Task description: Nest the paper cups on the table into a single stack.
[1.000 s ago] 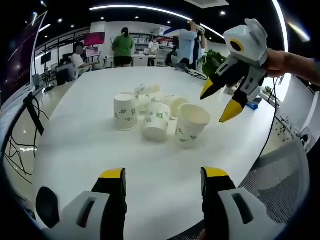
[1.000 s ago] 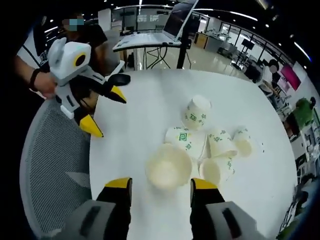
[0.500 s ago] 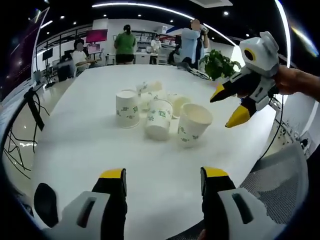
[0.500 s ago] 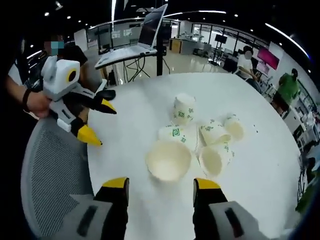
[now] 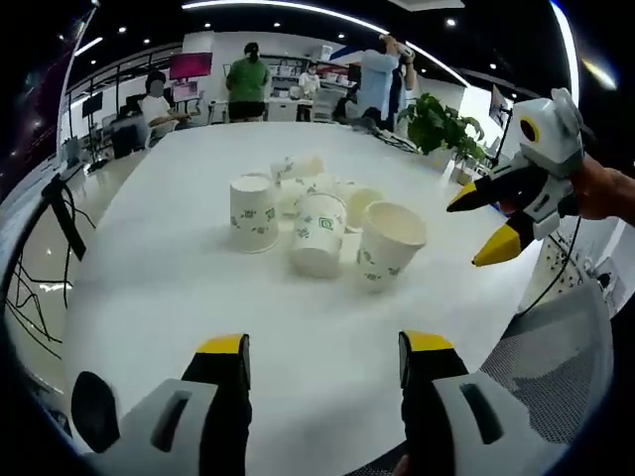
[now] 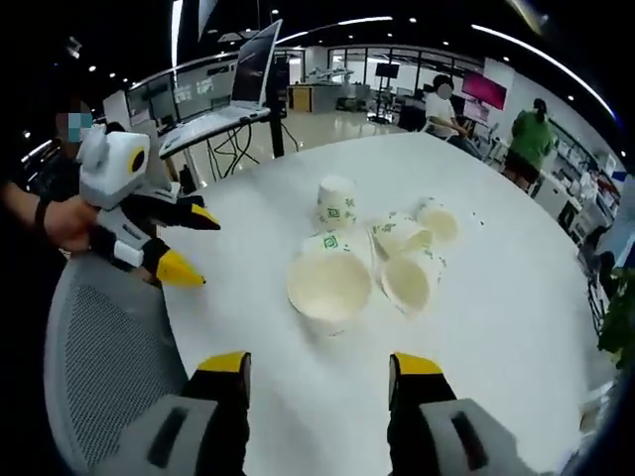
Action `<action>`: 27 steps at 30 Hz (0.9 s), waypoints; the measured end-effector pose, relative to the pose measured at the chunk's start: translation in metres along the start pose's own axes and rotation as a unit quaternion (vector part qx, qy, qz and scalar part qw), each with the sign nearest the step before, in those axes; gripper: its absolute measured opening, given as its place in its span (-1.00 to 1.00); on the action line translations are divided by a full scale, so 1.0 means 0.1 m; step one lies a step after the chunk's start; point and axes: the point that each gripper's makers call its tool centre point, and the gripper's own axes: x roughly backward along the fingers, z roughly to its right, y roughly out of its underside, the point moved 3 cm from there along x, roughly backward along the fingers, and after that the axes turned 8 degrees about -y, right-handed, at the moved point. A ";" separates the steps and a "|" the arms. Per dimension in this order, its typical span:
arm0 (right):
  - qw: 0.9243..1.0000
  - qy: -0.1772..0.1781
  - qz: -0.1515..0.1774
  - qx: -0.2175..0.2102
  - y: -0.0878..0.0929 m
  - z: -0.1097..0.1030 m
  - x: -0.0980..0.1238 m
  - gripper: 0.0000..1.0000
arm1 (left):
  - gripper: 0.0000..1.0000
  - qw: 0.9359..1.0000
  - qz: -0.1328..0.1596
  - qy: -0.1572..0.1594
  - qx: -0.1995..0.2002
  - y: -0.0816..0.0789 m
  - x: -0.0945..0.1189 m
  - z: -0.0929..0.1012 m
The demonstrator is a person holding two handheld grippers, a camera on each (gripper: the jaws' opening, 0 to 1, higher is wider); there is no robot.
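Several white paper cups with green print cluster mid-table. One stands upside down (image 5: 251, 213) (image 6: 336, 203). A second lies on its side (image 5: 317, 233). A third tilts with its mouth open toward my right gripper (image 5: 390, 243) (image 6: 328, 286). More cups lie behind (image 5: 352, 203) (image 6: 409, 280). My left gripper (image 5: 323, 362) is open and holds nothing, well short of the cups; it also appears at the left of the right gripper view (image 6: 201, 252). My right gripper (image 6: 319, 369) is open and holds nothing, just short of the tilted cup; it hovers off the table's right edge (image 5: 474, 231).
The white table (image 5: 149, 278) (image 6: 496, 327) is round-edged. A grey mesh chair (image 6: 99, 357) (image 5: 556, 347) sits at its near side. A laptop on a stand (image 6: 223, 99), a plant (image 5: 437, 124) and people (image 5: 243, 89) are beyond the far edges.
In the left gripper view my right gripper has drifted rightward and lower, away from the cups. Both cameras have shifted a little. The cups lie as before.
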 end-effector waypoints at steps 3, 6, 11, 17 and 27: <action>1.000 0.004 0.002 -0.010 0.05 -0.04 0.02 0.10 | 0.19 1.000 0.007 -0.006 0.002 -0.12 -0.04 -0.10; 1.000 0.012 0.006 -0.022 0.09 -0.03 0.05 0.10 | 0.19 1.000 0.017 -0.016 -0.003 -0.30 -0.11 -0.19; 0.998 0.019 0.031 -0.042 0.09 -0.05 0.10 0.15 | 0.24 0.999 0.027 -0.039 -0.009 -0.57 -0.33 -0.48; 0.997 0.035 0.032 -0.059 0.14 -0.05 0.11 0.32 | 0.23 0.998 0.032 -0.047 -0.020 -0.87 -0.57 -0.63; 0.992 0.048 0.060 -0.101 0.18 -0.14 0.17 0.45 | 0.22 0.999 0.025 -0.034 -0.016 -1.01 -0.88 -0.60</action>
